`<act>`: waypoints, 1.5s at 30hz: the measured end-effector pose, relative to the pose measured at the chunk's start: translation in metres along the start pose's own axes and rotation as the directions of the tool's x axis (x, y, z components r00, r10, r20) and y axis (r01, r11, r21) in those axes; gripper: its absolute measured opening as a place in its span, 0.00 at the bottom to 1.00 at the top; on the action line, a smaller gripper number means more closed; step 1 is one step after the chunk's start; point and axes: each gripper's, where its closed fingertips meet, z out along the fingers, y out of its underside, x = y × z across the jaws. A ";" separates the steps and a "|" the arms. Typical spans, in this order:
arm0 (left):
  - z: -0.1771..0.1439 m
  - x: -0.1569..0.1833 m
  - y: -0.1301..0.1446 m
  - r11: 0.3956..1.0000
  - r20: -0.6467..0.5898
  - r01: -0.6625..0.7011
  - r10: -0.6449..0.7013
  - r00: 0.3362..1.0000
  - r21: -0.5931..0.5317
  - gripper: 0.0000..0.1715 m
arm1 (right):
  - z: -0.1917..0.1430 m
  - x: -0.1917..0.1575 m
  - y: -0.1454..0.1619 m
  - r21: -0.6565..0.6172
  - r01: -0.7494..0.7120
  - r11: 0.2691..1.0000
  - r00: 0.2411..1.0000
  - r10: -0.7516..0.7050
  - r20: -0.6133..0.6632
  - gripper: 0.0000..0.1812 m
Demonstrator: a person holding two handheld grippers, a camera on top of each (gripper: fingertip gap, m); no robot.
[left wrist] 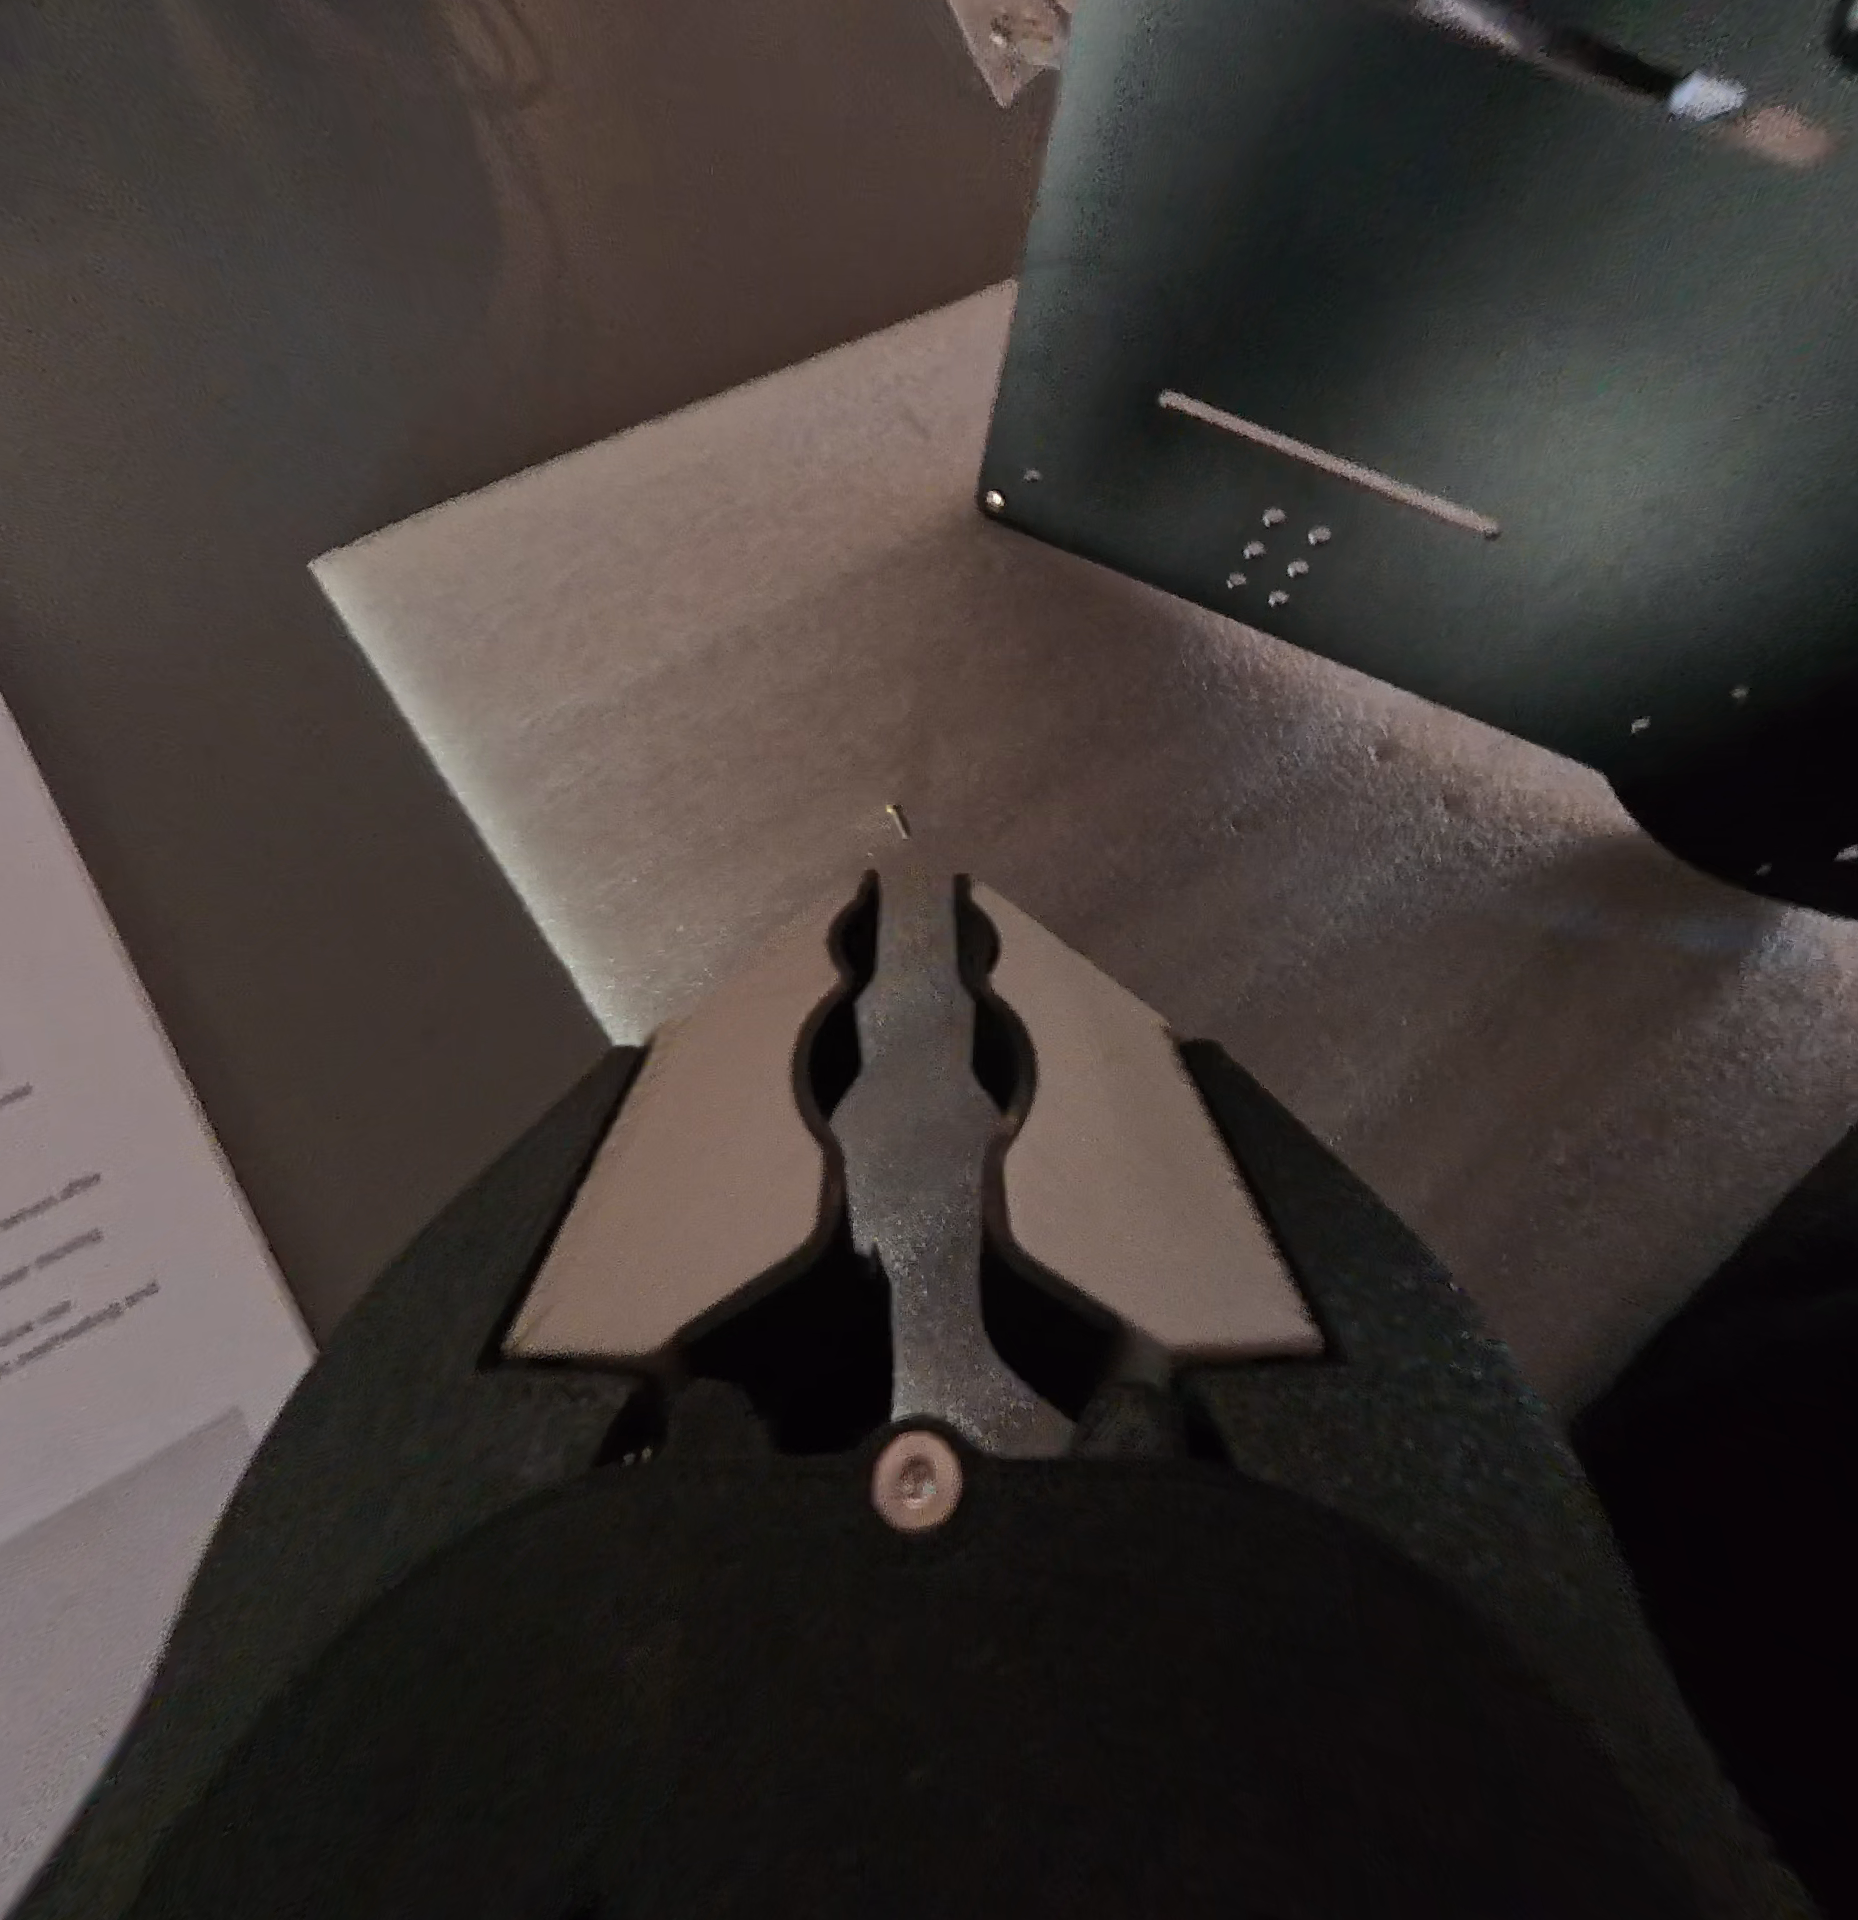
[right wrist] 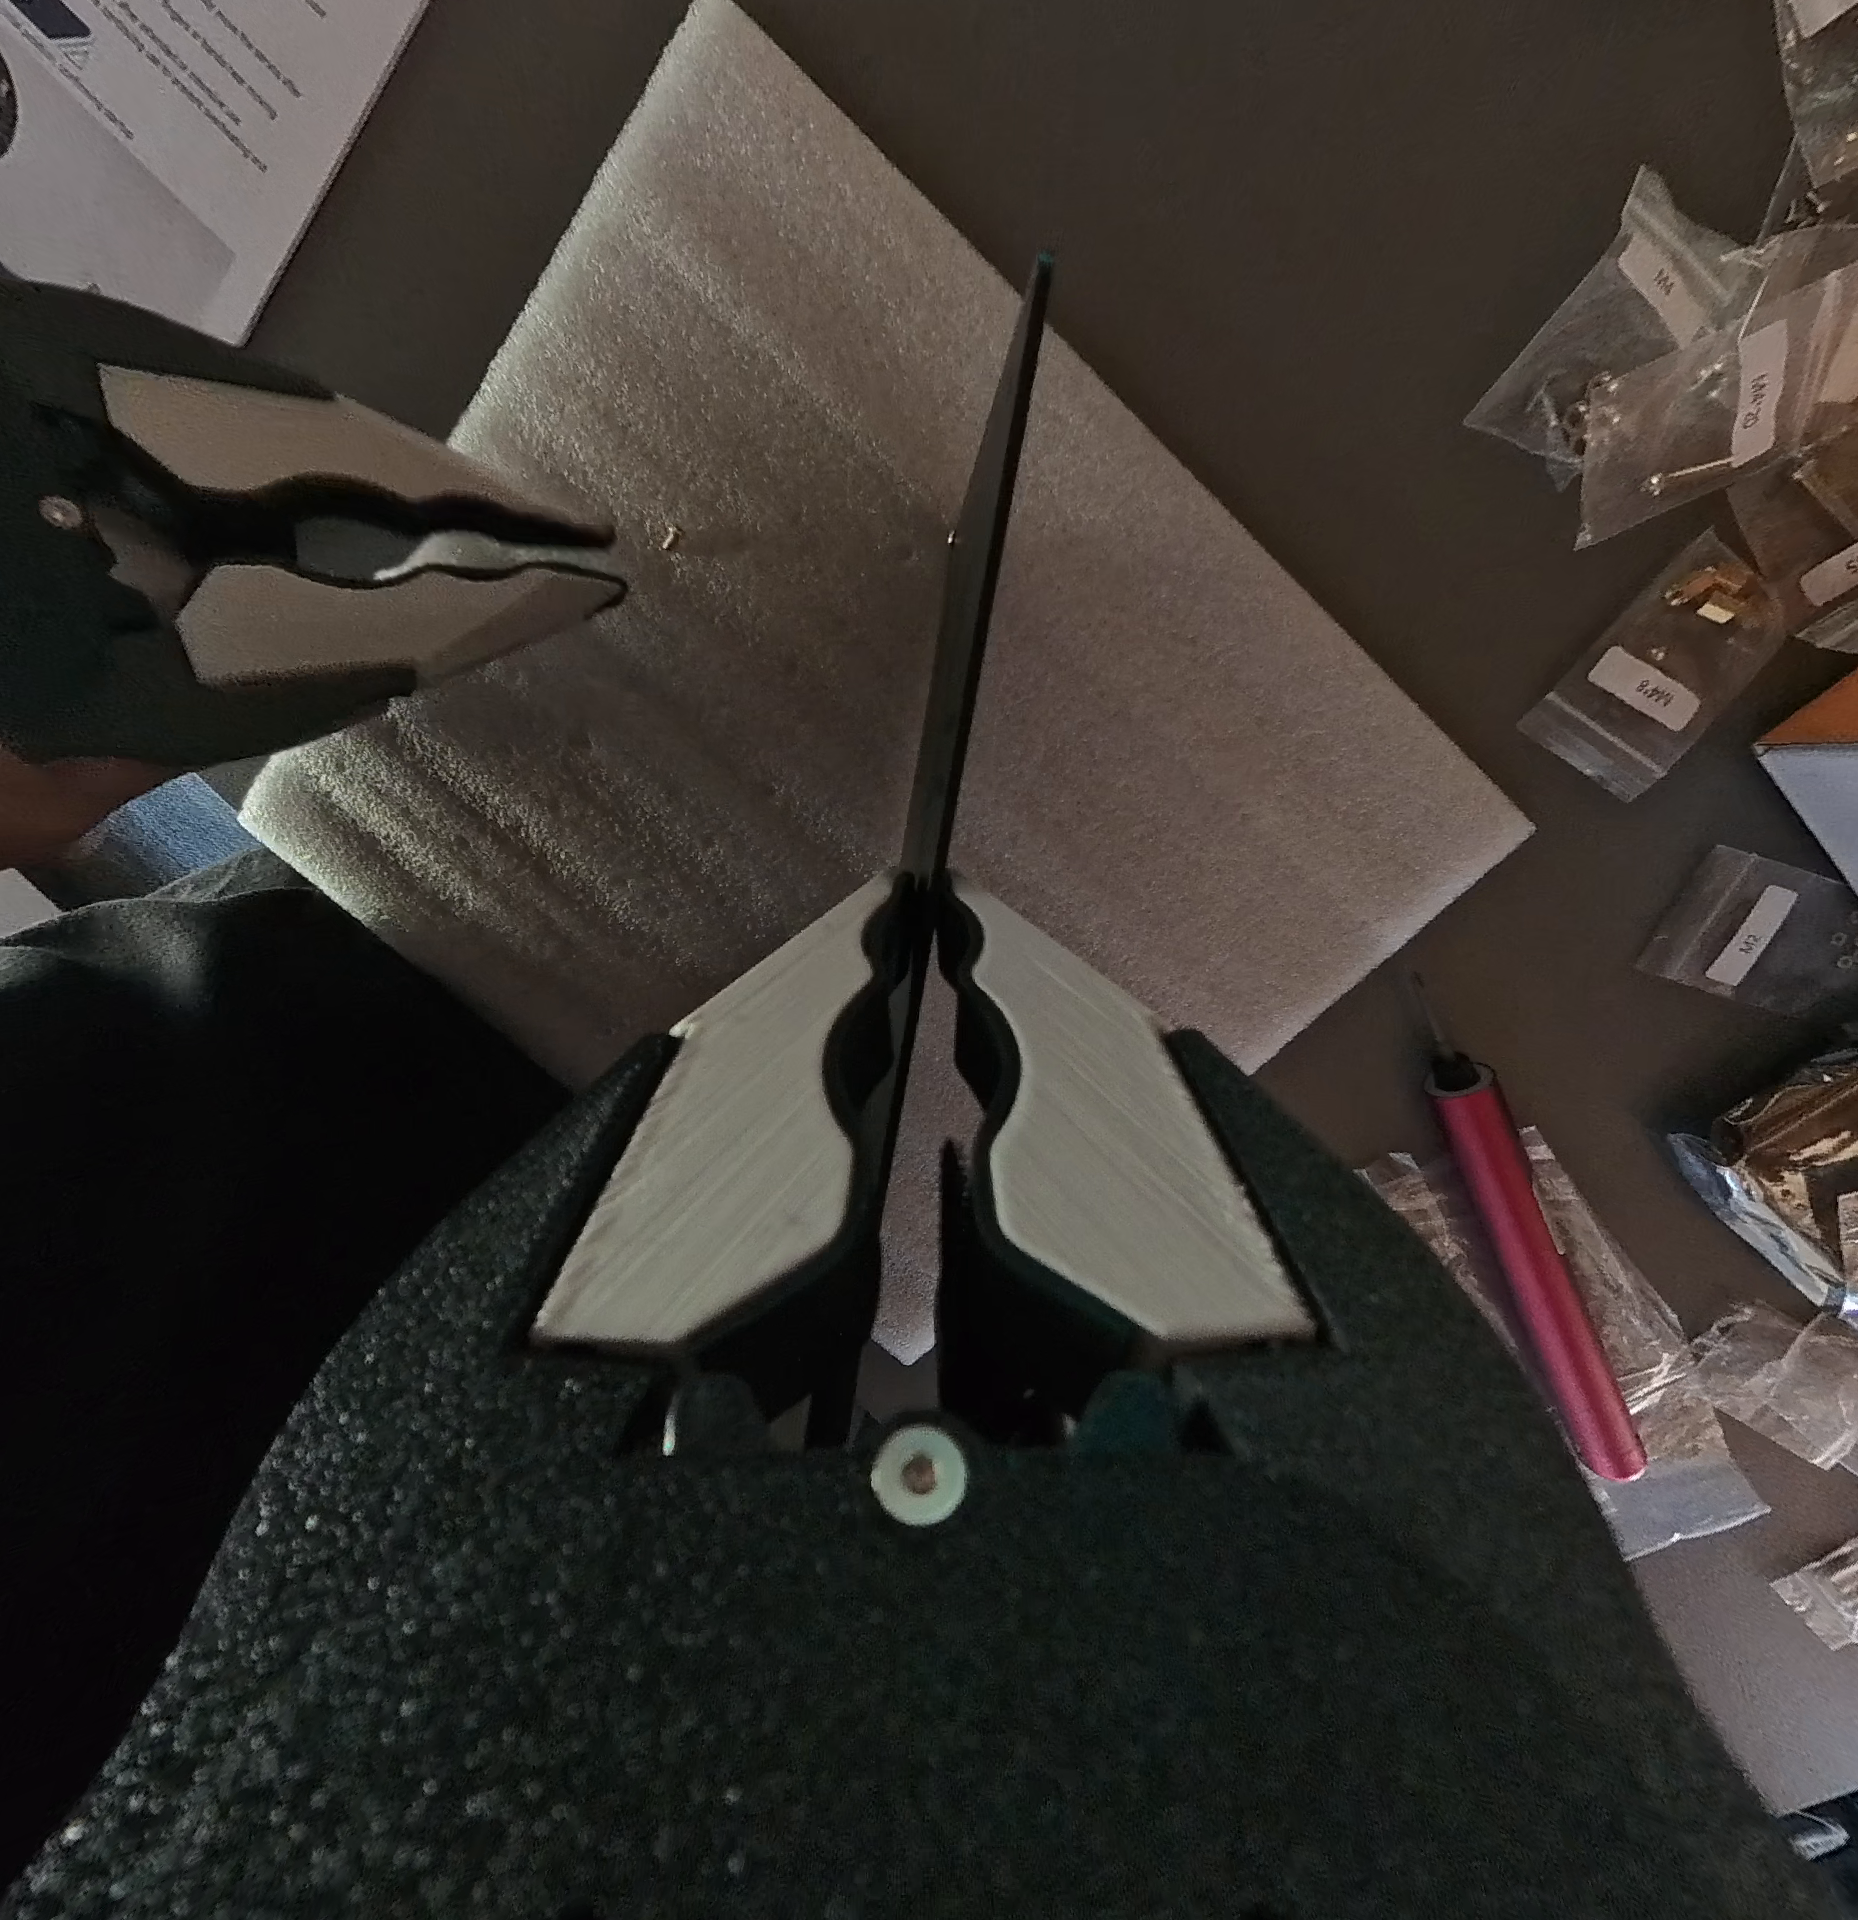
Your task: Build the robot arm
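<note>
My left gripper [left wrist: 917,883] is open by a narrow gap with nothing between its fingers. It hovers over a white foam pad [left wrist: 696,675]. A tiny screw [left wrist: 897,821] lies on the foam just ahead of its fingertips. In the right wrist view the left gripper [right wrist: 608,566] comes in from the left, with the screw [right wrist: 670,537] just off its tips. My right gripper [right wrist: 920,883] is shut on a thin black metal plate [right wrist: 992,540], seen edge-on and held upright over the foam [right wrist: 800,416]. The plate's flat face with a slot and small holes [left wrist: 1424,416] shows at upper right in the left wrist view.
A printed sheet [right wrist: 177,114] lies at the far left, also seen in the left wrist view [left wrist: 94,1195]. Several clear bags of hardware [right wrist: 1714,395] and a pink-handled screwdriver [right wrist: 1527,1268] lie to the right. A box corner [right wrist: 1839,769] is at the right edge. Left tips to right tips: about 15 cm.
</note>
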 end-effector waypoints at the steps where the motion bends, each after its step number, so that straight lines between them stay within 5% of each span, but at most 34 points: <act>1: 0.001 -0.001 -0.002 1.000 -0.006 0.023 -0.023 1.000 0.009 0.09 | 0.000 0.000 0.000 0.000 -0.003 1.000 1.000 0.003 0.001 0.01; 6: 0.010 0.000 -0.011 0.999 -0.068 -0.022 0.020 0.998 -0.028 0.09 | 0.000 0.000 0.000 -0.003 0.000 1.000 1.000 0.000 -0.003 0.01; 16: 0.014 0.019 -0.012 0.989 -0.180 0.136 -0.143 0.973 -0.052 0.10 | 0.000 -0.001 0.000 -0.002 -0.001 1.000 1.000 0.001 0.001 0.01; 21: 0.015 0.023 -0.010 0.996 -0.191 0.068 -0.076 0.979 -0.051 0.10 | 0.000 0.000 0.000 -0.003 0.000 1.000 1.000 0.000 0.000 0.01; 26: 0.009 0.012 -0.006 0.997 -0.126 -0.001 -0.008 0.992 -0.072 0.11 | 0.000 -0.002 0.000 -0.002 0.007 1.000 1.000 -0.007 0.000 0.01; 37: 0.012 0.007 -0.002 0.989 0.063 0.142 -0.139 0.988 -0.038 0.13 | 0.000 0.000 0.000 0.001 0.006 1.000 1.000 -0.006 0.001 0.01; 45: 0.006 0.000 0.004 0.995 0.143 0.078 -0.069 0.987 -0.060 0.11 | 0.000 -0.001 0.000 -0.004 0.020 1.000 1.000 -0.020 0.004 0.01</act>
